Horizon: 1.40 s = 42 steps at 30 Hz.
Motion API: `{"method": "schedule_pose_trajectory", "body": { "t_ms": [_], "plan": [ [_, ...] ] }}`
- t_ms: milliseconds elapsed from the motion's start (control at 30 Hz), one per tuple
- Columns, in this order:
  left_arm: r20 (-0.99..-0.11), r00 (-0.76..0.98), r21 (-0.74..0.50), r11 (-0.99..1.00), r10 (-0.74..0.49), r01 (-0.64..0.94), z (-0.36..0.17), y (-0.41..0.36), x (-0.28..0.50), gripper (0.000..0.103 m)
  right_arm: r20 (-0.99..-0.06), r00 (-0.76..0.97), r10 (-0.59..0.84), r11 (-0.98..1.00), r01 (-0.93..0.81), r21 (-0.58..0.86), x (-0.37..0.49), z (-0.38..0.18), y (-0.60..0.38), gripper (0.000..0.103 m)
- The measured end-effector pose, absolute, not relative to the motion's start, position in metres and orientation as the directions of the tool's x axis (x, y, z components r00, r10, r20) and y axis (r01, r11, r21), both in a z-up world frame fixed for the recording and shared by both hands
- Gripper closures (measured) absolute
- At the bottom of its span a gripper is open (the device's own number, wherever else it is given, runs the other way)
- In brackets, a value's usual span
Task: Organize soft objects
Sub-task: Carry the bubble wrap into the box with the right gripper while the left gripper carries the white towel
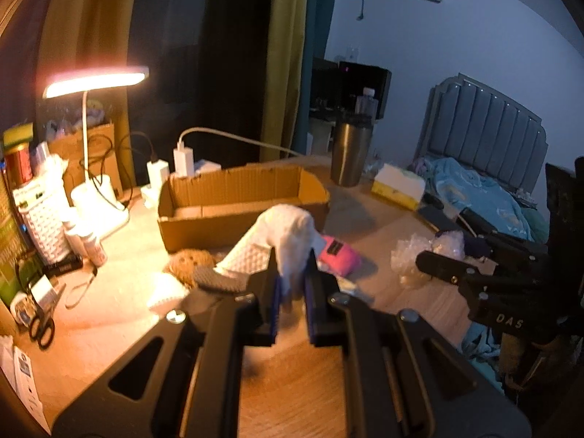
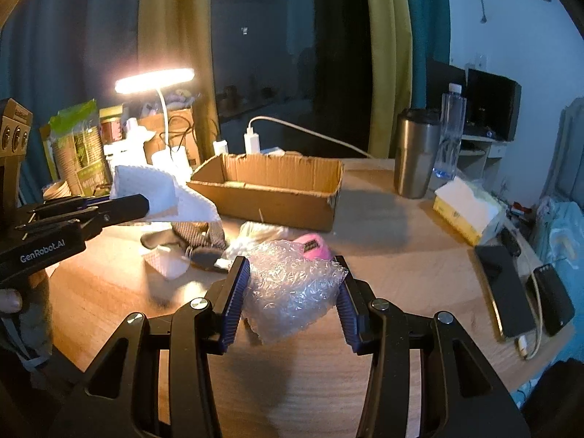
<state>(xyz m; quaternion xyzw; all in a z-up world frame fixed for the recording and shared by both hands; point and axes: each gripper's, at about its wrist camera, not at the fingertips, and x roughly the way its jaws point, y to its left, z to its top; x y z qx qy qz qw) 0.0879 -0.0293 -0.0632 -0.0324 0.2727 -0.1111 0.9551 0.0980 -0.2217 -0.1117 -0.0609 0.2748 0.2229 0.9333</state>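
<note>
A white foam sheet was pinched by the left claw, whose jaws were pressed together on a lower edge only; most of the sheet hung free above the tabletop, so it was judged that it could slip out, or snag on the near wall of the cardboard box if carried low. A crumpled wad of bubble wrap was gripped by the right claw, its jaws part-way spread with the pads against both sides of the wad; the wrap looked springy and slippery, so it was judged that a loose squeeze could let it drop back onto the tabletop. In the right wrist view the left claw was seen at the left edge, held by a hand and aimed across towards the box; both claws were angled downward and forward, side by side but apart. A collision between them was judged possible if both were steered to the box at once. Other soft things were left lying on the tabletop just in front of the box: a pink pouch, a brown knitted piece and more white foam; the box appeared nearly empty.
</note>
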Motion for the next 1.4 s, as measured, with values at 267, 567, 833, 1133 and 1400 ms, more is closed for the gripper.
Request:
{"method": "schedule_pose_trajectory", "body": {
  "t_ms": [267,567,833,1133,1400],
  "plan": [
    [-0.466,0.852,-0.115,0.972,-0.236,0.207,-0.038,-0.024,0.102,0.092,-0.518,0.772,0.368,0.902,-0.433,-0.004,0.113,-0.092,-0.221,0.055],
    [-0.437,0.866,-0.101,0.970,-0.243,0.220,-0.014,-0.018,0.129,0.092,-0.502,0.784,0.365,0.907,-0.421,0.001,0.142,-0.075,-0.218,0.055],
    [-0.404,0.881,-0.106,0.969,-0.246,0.222,0.002,-0.012,0.157,0.092,-0.481,0.796,0.369,0.906,-0.423,-0.005,0.174,-0.058,-0.213,0.055],
    [-0.385,0.884,-0.133,0.964,-0.265,0.230,0.005,-0.003,0.191,0.092,-0.458,0.809,0.367,0.906,-0.423,-0.021,0.208,-0.042,-0.203,0.055],
    [-0.410,0.866,-0.153,0.957,-0.288,0.246,-0.011,-0.001,0.222,0.092,-0.478,0.797,0.370,0.903,-0.429,-0.014,0.239,-0.047,-0.191,0.055]
  ]
}}
